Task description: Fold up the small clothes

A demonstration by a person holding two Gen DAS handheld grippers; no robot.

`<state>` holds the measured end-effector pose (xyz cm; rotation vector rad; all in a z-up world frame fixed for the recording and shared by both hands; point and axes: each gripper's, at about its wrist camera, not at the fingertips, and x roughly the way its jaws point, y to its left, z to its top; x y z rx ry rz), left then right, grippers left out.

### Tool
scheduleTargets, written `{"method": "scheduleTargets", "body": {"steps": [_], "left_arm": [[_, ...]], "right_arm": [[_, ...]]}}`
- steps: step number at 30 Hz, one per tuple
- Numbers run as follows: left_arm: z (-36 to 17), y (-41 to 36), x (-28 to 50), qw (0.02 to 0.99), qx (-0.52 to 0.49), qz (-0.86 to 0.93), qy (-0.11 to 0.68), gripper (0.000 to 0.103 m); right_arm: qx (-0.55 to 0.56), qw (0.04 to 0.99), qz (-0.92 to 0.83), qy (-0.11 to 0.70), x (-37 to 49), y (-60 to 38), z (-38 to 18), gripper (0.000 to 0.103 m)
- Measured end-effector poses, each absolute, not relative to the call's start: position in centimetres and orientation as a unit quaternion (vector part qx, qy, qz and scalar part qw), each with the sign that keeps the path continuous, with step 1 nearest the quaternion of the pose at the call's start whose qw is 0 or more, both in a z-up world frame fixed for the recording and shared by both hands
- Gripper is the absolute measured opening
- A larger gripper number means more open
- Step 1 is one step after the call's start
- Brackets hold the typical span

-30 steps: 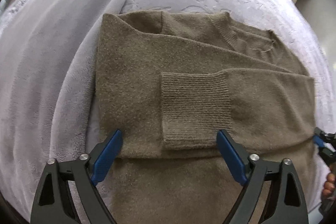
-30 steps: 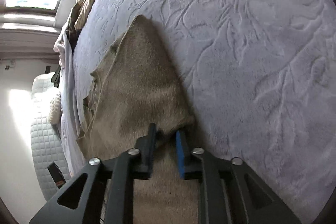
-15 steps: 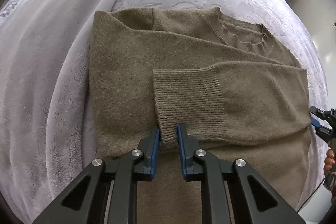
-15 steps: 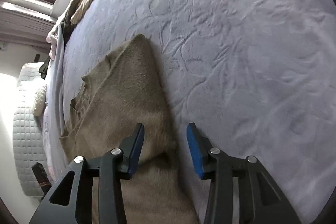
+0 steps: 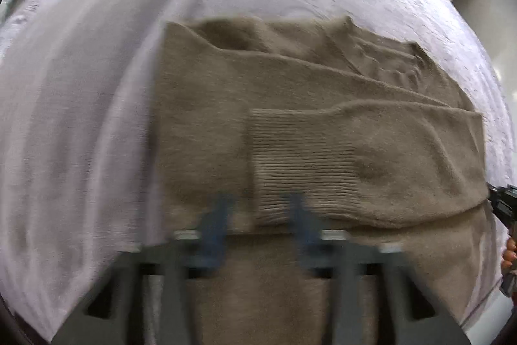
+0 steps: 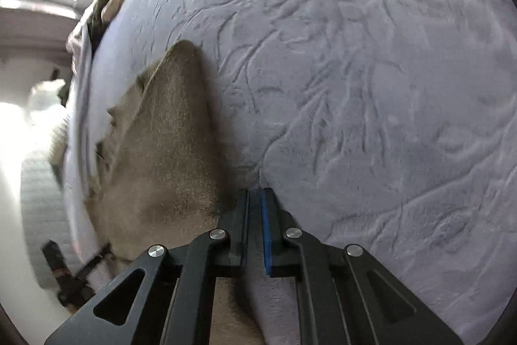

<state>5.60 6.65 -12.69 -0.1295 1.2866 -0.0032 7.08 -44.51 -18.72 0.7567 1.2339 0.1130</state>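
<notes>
Olive-brown sweater (image 5: 323, 125), no readable label, is lying folded on the lavender bedspread (image 6: 371, 70); left gripper (image 5: 258, 209) is hovering parted over its ribbed cuff (image 5: 303, 164); right gripper (image 6: 257, 199) is sitting nearly closed beside the sweater's edge, gripping nothing visible.

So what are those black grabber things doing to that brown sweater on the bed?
A person is folding the sweater on the bed cover, with a grabber in each hand. Both sleeves are already folded across the front. The left grabber is open, its blurry fingers on either side of the corner of the ribbed cuff. The right grabber is nearly shut at the sweater's edge; whether it holds cloth is unclear.
</notes>
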Motion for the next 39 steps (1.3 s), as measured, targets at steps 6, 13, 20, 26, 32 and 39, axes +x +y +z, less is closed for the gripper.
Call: {"method": "scheduleTargets", "body": {"steps": [6, 13, 20, 26, 32, 39], "left_arm": [[-11.4, 11.0, 4.5, 0.804, -0.121, -0.016, 0.582, 0.087], [-14.9, 12.1, 5.4, 0.767, -0.168, -0.036, 0.618, 0.086], [-14.7, 11.5, 5.3, 0.764, -0.173, -0.057, 0.619, 0.078], [-15.5, 11.6, 5.6, 0.756, -0.177, -0.055, 0.628, 0.063], [-15.3, 12.0, 5.3, 0.754, -0.178, -0.055, 0.629, 0.063], [-15.2, 10.9, 6.0, 0.764, -0.157, -0.042, 0.625, 0.024]], "right_arm": [[0.367, 0.746, 0.066, 0.552, 5.7, -43.9, -18.4, 0.016], [0.422, 0.727, 0.070, 0.537, 5.4, -44.7, -19.3, 0.028], [0.436, 0.722, 0.074, 0.532, 4.9, -45.0, -18.9, 0.047], [0.471, 0.709, 0.081, 0.519, 4.6, -45.6, -19.0, 0.052], [0.497, 0.710, 0.046, 0.496, 2.5, -47.4, -19.0, 0.052], [0.479, 0.700, 0.096, 0.521, 4.7, -45.0, -19.2, 0.052]]}}
